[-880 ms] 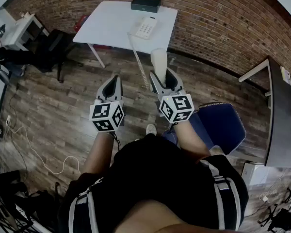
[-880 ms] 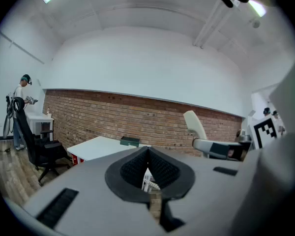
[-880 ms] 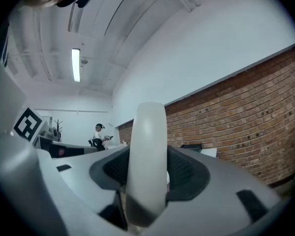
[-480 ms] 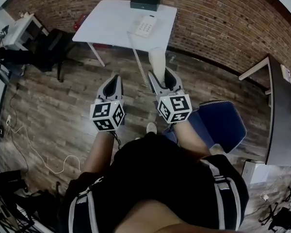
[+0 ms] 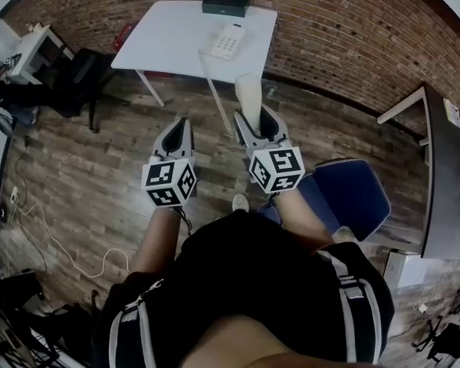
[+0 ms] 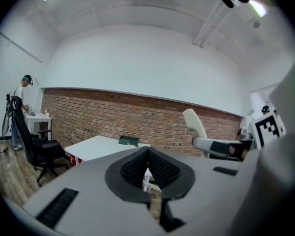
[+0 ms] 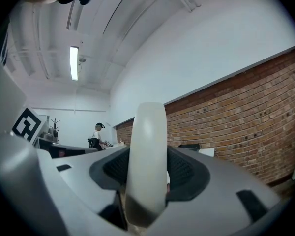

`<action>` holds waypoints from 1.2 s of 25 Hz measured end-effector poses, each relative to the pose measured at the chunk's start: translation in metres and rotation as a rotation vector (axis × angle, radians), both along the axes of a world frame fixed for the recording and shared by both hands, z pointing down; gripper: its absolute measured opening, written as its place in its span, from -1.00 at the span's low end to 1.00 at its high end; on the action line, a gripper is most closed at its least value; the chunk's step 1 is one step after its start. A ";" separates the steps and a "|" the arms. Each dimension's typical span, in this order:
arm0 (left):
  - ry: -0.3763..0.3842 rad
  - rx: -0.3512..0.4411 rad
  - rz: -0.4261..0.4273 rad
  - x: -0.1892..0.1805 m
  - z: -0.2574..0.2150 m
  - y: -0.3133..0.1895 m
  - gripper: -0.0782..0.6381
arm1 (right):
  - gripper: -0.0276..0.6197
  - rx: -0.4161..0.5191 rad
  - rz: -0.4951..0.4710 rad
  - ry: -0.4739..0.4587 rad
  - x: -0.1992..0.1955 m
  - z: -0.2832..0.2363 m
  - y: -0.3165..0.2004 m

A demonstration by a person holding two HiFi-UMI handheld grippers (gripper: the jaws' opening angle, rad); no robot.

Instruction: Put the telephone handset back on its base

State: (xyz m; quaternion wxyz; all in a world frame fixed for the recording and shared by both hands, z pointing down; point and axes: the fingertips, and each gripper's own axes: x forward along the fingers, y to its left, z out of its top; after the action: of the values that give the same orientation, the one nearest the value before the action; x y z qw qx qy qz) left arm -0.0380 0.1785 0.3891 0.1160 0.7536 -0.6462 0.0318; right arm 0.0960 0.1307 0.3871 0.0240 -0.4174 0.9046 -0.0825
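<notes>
The cream telephone handset (image 5: 250, 96) stands up between the jaws of my right gripper (image 5: 256, 121), which is shut on it; in the right gripper view the handset (image 7: 146, 166) fills the middle. Its coiled cord (image 5: 217, 90) runs up to the white telephone base (image 5: 225, 41) on the white table (image 5: 161, 44) ahead. My left gripper (image 5: 179, 131) hangs beside the right one over the wooden floor, jaws shut and empty. In the left gripper view its pads (image 6: 135, 167) meet, and the handset (image 6: 194, 125) shows at the right.
A dark box (image 5: 225, 4) sits at the table's far edge against the brick wall. A blue chair (image 5: 351, 198) stands close at my right, a black office chair (image 5: 80, 79) at the left, a dark desk (image 5: 445, 182) at the far right. A person (image 6: 19, 112) stands far left.
The view has shifted slightly; the table and base sit a little further left and higher. Both grippers hold their places and the handset stays gripped.
</notes>
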 end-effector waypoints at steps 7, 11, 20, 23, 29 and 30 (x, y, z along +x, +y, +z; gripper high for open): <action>0.002 -0.016 -0.013 -0.003 0.007 -0.021 -0.78 | -0.28 -0.030 0.002 -0.013 0.002 0.006 -0.025; -0.004 -0.018 -0.019 -0.004 0.008 -0.033 -0.78 | -0.28 -0.028 -0.016 -0.018 -0.002 0.006 -0.038; -0.027 0.003 -0.043 0.013 0.003 -0.066 -0.78 | -0.28 -0.018 -0.067 -0.036 0.006 0.005 -0.070; -0.034 0.008 -0.048 0.018 0.003 -0.071 -0.78 | -0.28 -0.020 -0.081 -0.037 0.008 0.007 -0.074; -0.045 0.014 -0.057 0.024 0.005 -0.079 -0.78 | -0.28 -0.019 -0.112 -0.040 0.008 0.009 -0.080; -0.046 0.016 -0.057 0.024 0.005 -0.081 -0.78 | -0.28 -0.019 -0.115 -0.041 0.008 0.010 -0.083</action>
State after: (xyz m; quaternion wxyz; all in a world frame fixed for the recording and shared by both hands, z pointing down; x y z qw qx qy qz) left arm -0.0135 0.0975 0.3941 0.0960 0.7347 -0.6703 0.0408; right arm 0.1037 0.0480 0.3966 0.0341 -0.3633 0.9256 -0.1008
